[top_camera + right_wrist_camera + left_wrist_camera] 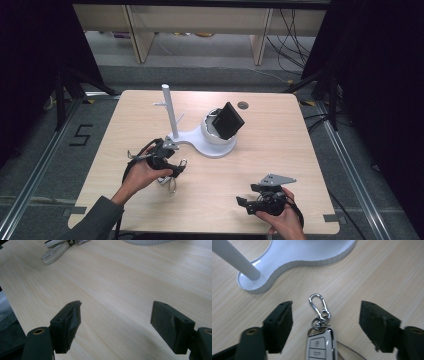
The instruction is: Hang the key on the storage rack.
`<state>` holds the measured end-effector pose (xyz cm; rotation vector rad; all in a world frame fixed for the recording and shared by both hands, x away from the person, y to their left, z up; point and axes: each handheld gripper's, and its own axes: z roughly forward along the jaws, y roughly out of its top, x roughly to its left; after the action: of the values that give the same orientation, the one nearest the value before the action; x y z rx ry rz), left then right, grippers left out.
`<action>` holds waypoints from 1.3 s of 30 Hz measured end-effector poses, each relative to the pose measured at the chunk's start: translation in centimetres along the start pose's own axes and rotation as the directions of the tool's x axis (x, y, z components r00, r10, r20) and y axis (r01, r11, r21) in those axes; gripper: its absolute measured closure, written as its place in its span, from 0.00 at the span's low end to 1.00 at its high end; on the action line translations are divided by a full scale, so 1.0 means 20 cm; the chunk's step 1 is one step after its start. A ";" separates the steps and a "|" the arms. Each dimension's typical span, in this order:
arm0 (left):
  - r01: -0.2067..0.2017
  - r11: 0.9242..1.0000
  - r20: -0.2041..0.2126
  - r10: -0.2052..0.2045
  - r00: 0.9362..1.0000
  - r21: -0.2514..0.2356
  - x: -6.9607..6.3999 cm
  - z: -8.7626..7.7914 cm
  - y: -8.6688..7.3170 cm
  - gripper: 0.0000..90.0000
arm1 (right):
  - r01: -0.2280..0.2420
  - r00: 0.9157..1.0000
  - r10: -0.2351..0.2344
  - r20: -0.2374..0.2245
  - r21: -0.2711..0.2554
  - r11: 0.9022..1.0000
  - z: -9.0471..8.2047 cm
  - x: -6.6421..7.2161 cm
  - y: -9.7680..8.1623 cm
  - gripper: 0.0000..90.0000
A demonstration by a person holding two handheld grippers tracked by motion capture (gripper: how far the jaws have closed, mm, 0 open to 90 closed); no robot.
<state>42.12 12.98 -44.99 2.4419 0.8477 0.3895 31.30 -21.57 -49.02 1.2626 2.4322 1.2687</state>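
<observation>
I see a car key [320, 345] with a silver rim, pale buttons and a small silver clip [318, 305] on its ring, lying flat on the wooden table [280, 155] near the left edge, just short of the white stand [294, 255]. My left claw [325, 323] straddles the key, its jaws wide and its pads touching nothing. My right claw [116, 325] hangs wide open over bare wood near the front edge, holding nothing, with plenty of free table ahead and to the right. The stand carries a thin white pole [169, 111] and a round cup [212, 134] with a black box [227, 120] tilted inside it
</observation>
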 end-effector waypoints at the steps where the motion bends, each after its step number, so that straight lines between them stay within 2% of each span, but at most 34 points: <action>1: 0.000 1.000 0.007 0.000 1.000 0.013 0.00 0.02 0.02 0.36 | 0.000 1.000 0.000 -0.001 0.000 1.000 0.00 0.00 0.00 0.28; 2: 0.007 1.000 0.023 -0.007 1.000 0.029 0.00 0.04 0.03 0.38 | -0.002 1.000 0.002 -0.001 0.001 1.000 0.00 0.00 0.00 0.28; 3: 0.007 0.998 0.039 -0.009 0.999 0.066 0.00 0.06 0.04 0.40 | 0.004 1.000 -0.004 0.005 0.000 1.000 0.00 0.00 0.00 0.28; 4: -0.005 0.995 0.048 0.000 0.999 0.103 0.00 0.09 0.05 0.40 | 0.003 1.000 -0.003 0.005 -0.001 1.000 0.00 0.00 0.00 0.28; 5: -0.014 0.993 0.046 0.009 0.999 0.115 -0.01 0.10 0.05 0.42 | 0.001 1.000 -0.001 0.003 -0.001 1.000 0.00 0.00 0.00 0.28; 6: -0.041 0.989 0.052 0.034 0.998 0.142 0.00 0.12 0.06 0.43 | 0.002 1.000 -0.002 0.000 -0.001 1.000 0.00 0.00 0.00 0.28; 8: -0.042 0.986 0.065 0.032 0.997 0.159 0.01 0.14 0.07 0.47 | 0.009 1.000 -0.009 0.005 0.022 1.000 0.00 0.00 0.00 0.28; 9: -0.033 0.988 0.063 0.024 0.998 0.152 0.01 0.15 0.08 0.48 | 0.006 1.000 -0.006 -0.002 0.025 1.000 0.00 0.00 0.00 0.28; 12: -0.025 0.974 0.087 0.006 0.996 0.225 0.03 0.19 0.09 0.50 | 0.026 1.000 -0.026 0.003 0.026 0.999 0.00 0.00 0.00 0.28; 14: -0.023 0.968 0.082 0.003 0.997 0.250 0.04 0.21 0.09 0.52 | 0.024 1.000 -0.024 0.000 0.027 0.999 0.00 0.00 0.00 0.28; 17: -0.020 0.962 0.115 -0.012 0.993 0.272 0.05 0.22 0.11 0.54 | 0.024 1.000 -0.025 0.003 0.014 1.000 0.00 0.00 0.00 0.31; 18: -0.020 0.959 0.122 -0.015 0.992 0.283 0.05 0.23 0.11 0.55 | 0.028 1.000 -0.028 0.013 0.003 1.000 -0.01 0.00 0.01 0.31; 19: -0.023 0.953 0.121 -0.014 0.993 0.302 0.06 0.23 0.12 0.56 | 0.027 1.000 -0.027 0.001 -0.013 1.000 0.00 0.00 0.01 0.31; 20: -0.020 0.952 0.117 -0.016 0.993 0.305 0.06 0.24 0.12 0.57 | 0.012 1.000 -0.012 0.011 -0.004 1.000 -0.01 0.00 0.01 0.31; 21: -0.024 0.947 0.126 -0.017 0.992 0.320 0.06 0.24 0.13 0.59 | 0.038 0.999 -0.038 0.023 -0.017 0.999 -0.02 -0.01 0.01 0.31; 22: -0.024 0.945 0.133 -0.021 0.991 0.326 0.06 0.25 0.13 0.60 | 0.032 0.999 -0.032 0.006 -0.019 0.999 -0.01 -0.01 0.01 0.31; 23: -0.036 0.940 0.141 -0.013 0.990 0.340 0.06 0.25 0.13 0.60 | 0.026 1.000 -0.026 0.011 -0.016 1.000 -0.01 -0.01 0.01 0.31; 26: -0.040 0.931 0.142 -0.013 0.990 0.363 0.05 0.28 0.14 0.63 | 0.022 1.000 -0.021 0.014 -0.017 1.000 -0.01 -0.01 0.01 0.31; 27: -0.046 0.928 0.142 -0.007 0.990 0.369 0.06 0.28 0.14 0.64 | 0.024 1.000 -0.024 0.014 -0.020 1.000 -0.01 -0.01 0.01 0.31; 29: -0.048 0.929 0.156 -0.010 0.988 0.368 0.07 0.29 0.15 0.67 | 0.023 1.000 -0.022 0.012 -0.018 1.000 -0.01 -0.01 0.01 0.32; 31: -0.071 0.923 0.153 0.013 0.988 0.379 0.08 0.29 0.16 0.73 | 0.026 0.999 -0.026 0.021 -0.023 0.999 -0.02 -0.01 0.01 0.32; 32: -0.087 0.919 0.151 0.031 0.988 0.385 0.08 0.30 0.16 0.76 | 0.011 1.000 -0.011 -0.001 -0.036 0.999 -0.01 -0.01 0.01 0.32; 33: -0.109 0.914 0.154 0.052 0.987 0.390 0.07 0.30 0.17 0.78 | 0.023 1.000 -0.022 0.022 -0.032 0.999 -0.02 -0.01 0.01 0.32; 34: -0.133 0.909 0.163 0.073 0.984 0.394 0.06 0.30 0.17 0.80 | 0.025 0.999 -0.024 0.024 -0.035 0.999 -0.02 -0.02 0.01 0.32; 35: -0.153 0.901 0.172 0.089 0.981 0.406 0.06 0.30 0.18 0.82 | 0.018 1.000 -0.017 0.026 -0.038 0.999 -0.02 -0.02 0.01 0.32; 36: -0.161 0.899 0.172 0.097 0.980 0.407 0.05 0.30 0.18 0.82 | -0.026 1.000 0.027 0.012 -0.042 0.999 -0.02 -0.01 0.01 0.32; 37: -0.171 0.897 0.170 0.110 0.979 0.408 0.05 0.30 0.18 0.82 | -0.019 1.000 0.019 0.004 -0.048 0.999 -0.02 -0.01 0.01 0.32; 38: -0.183 0.894 0.170 0.123 0.978 0.410 0.04 0.30 0.18 0.82 | -0.012 1.000 0.013 0.019 -0.035 0.999 -0.03 -0.02 0.01 0.33; 39: -0.193 0.886 0.169 0.132 0.977 0.421 0.04 0.30 0.19 0.82 | -0.007 1.000 0.008 0.018 -0.038 0.999 -0.03 -0.02 0.01 0.33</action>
<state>47.06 8.69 -47.76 2.9290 0.7328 0.0904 31.45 -22.14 -48.59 1.2693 2.3815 1.2939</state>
